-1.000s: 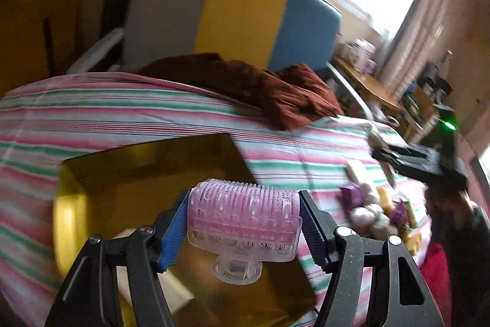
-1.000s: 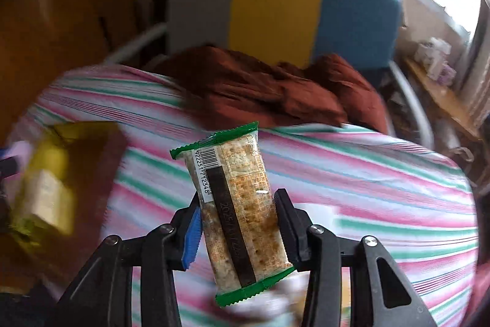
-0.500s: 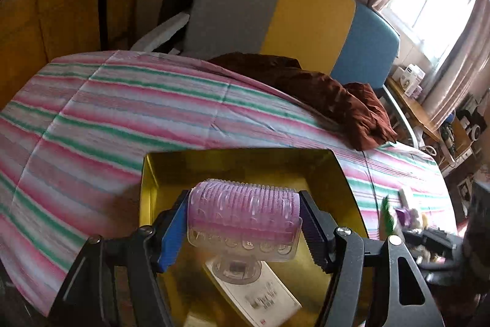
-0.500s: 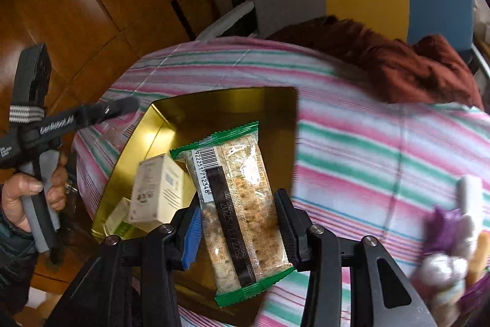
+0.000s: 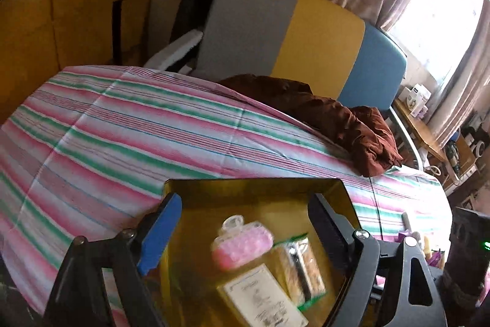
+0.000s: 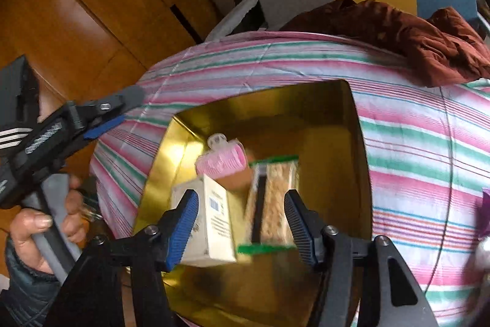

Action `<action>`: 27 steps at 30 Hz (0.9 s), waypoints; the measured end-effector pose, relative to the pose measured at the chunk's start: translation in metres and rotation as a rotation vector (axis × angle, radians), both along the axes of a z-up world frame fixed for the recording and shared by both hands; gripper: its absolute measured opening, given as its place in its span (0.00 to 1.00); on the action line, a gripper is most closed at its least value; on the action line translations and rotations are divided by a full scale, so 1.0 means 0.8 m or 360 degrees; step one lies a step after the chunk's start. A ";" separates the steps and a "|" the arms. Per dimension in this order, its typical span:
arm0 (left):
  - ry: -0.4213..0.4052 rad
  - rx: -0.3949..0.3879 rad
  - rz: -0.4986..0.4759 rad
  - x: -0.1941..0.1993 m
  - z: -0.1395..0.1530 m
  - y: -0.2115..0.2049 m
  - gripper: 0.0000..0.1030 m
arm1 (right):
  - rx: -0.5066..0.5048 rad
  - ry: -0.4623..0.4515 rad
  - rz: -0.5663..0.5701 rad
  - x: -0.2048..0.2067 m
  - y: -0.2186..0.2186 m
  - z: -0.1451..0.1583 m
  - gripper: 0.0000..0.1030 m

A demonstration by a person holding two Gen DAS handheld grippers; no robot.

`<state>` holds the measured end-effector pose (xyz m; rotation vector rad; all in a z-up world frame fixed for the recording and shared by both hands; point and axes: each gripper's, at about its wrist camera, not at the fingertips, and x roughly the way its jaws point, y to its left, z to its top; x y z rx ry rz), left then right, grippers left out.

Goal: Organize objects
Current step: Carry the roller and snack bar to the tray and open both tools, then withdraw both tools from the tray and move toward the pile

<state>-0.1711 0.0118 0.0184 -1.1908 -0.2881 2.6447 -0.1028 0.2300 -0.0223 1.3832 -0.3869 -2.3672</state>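
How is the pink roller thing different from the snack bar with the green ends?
The pink hair roller is a short, bumpy pink tube with a clear clip; the snack packet is long, flat and see-through, showing brown crackers. The pink hair roller has no printing; the snack packet has green sealed ends and a dark strip down it. Both are inside the gold tray, side by side, out of both opening claws.
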 end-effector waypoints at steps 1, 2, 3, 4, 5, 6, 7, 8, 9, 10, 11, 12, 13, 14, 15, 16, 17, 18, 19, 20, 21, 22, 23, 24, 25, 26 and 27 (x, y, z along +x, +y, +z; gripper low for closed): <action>0.0006 0.0000 0.0013 0.008 0.000 -0.004 0.83 | 0.0016 -0.0001 -0.0001 0.004 0.000 -0.002 0.57; 0.0013 -0.0011 0.0028 0.016 -0.001 -0.006 0.84 | 0.0036 -0.0004 -0.0008 0.009 0.000 -0.005 0.57; 0.0028 -0.0037 0.0042 0.026 -0.001 -0.006 0.84 | 0.0054 -0.0006 -0.0014 0.013 -0.001 -0.009 0.57; 0.0049 -0.0065 0.0048 0.036 -0.001 -0.005 0.84 | 0.0075 0.0000 -0.0018 0.019 0.000 -0.010 0.57; 0.0068 -0.0086 0.0050 0.045 -0.002 -0.004 0.85 | 0.0094 0.0007 -0.0018 0.019 -0.003 -0.012 0.57; 0.0084 -0.0107 0.0057 0.055 -0.002 -0.004 0.86 | 0.0112 0.0016 -0.0019 0.025 -0.004 -0.013 0.57; 0.0096 -0.0123 0.0065 0.063 -0.003 -0.003 0.87 | 0.0130 0.0026 -0.0024 0.029 -0.004 -0.013 0.57; 0.0106 -0.0131 0.0069 0.070 -0.003 -0.002 0.87 | 0.0145 0.0035 -0.0029 0.033 -0.004 -0.013 0.58; 0.0117 -0.0137 0.0073 0.078 -0.004 0.000 0.88 | 0.0171 0.0053 -0.0036 0.037 -0.005 -0.012 0.59; 0.0131 -0.0148 0.0082 0.086 -0.004 0.001 0.89 | 0.0190 0.0070 -0.0043 0.045 -0.005 -0.008 0.59; 0.0144 -0.0163 0.0091 0.093 -0.004 0.003 0.90 | 0.0210 0.0090 -0.0049 0.048 -0.009 -0.007 0.60; 0.0158 -0.0177 0.0100 0.100 -0.004 0.005 0.91 | 0.0234 0.0113 -0.0056 0.052 -0.010 -0.005 0.61; 0.0169 -0.0187 0.0110 0.107 -0.004 0.007 0.92 | 0.0254 0.0134 -0.0061 0.055 -0.010 -0.004 0.62; 0.0178 -0.0197 0.0121 0.113 -0.005 0.008 0.93 | 0.0275 0.0159 -0.0065 0.057 -0.011 -0.003 0.65; 0.0189 -0.0211 0.0128 0.119 -0.005 0.011 0.93 | 0.0297 0.0185 -0.0070 0.061 -0.013 -0.001 0.66; 0.0201 -0.0225 0.0131 0.126 -0.005 0.014 0.94 | 0.0321 0.0215 -0.0079 0.066 -0.014 0.000 0.68; 0.0213 -0.0238 0.0136 0.131 -0.006 0.017 0.94 | 0.0341 0.0240 -0.0088 0.071 -0.013 0.002 0.70; 0.0224 -0.0251 0.0138 0.138 -0.006 0.019 0.95 | 0.0361 0.0268 -0.0098 0.075 -0.014 0.003 0.71; 0.0234 -0.0261 0.0132 0.143 -0.007 0.022 0.95 | 0.0377 0.0291 -0.0107 0.079 -0.014 0.005 0.73; 0.0244 -0.0277 0.0122 0.148 -0.007 0.025 0.95 | 0.0387 0.0309 -0.0116 0.082 -0.014 0.006 0.74; 0.0252 -0.0291 0.0118 0.152 -0.008 0.028 0.96 | 0.0393 0.0325 -0.0124 0.086 -0.013 0.007 0.75; 0.0263 -0.0308 0.0115 0.156 -0.008 0.031 0.97 | 0.0397 0.0338 -0.0132 0.089 -0.012 0.008 0.76; 0.0274 -0.0321 0.0108 0.161 -0.009 0.034 0.98 | 0.0404 0.0347 -0.0143 0.092 -0.011 0.008 0.77; 0.0281 -0.0330 0.0104 0.165 -0.009 0.036 0.98 | 0.0409 0.0354 -0.0155 0.095 -0.009 0.008 0.77; 0.0286 -0.0343 0.0101 0.168 -0.010 0.038 0.98 | 0.0413 0.0359 -0.0167 0.097 -0.008 0.007 0.77; 0.0286 -0.0345 0.0098 0.170 -0.010 0.039 0.98 | 0.0418 0.0363 -0.0180 0.099 -0.006 0.007 0.77; 0.0284 -0.0344 0.0089 0.171 -0.011 0.040 0.98 | 0.0422 0.0363 -0.0193 0.100 -0.004 0.006 0.77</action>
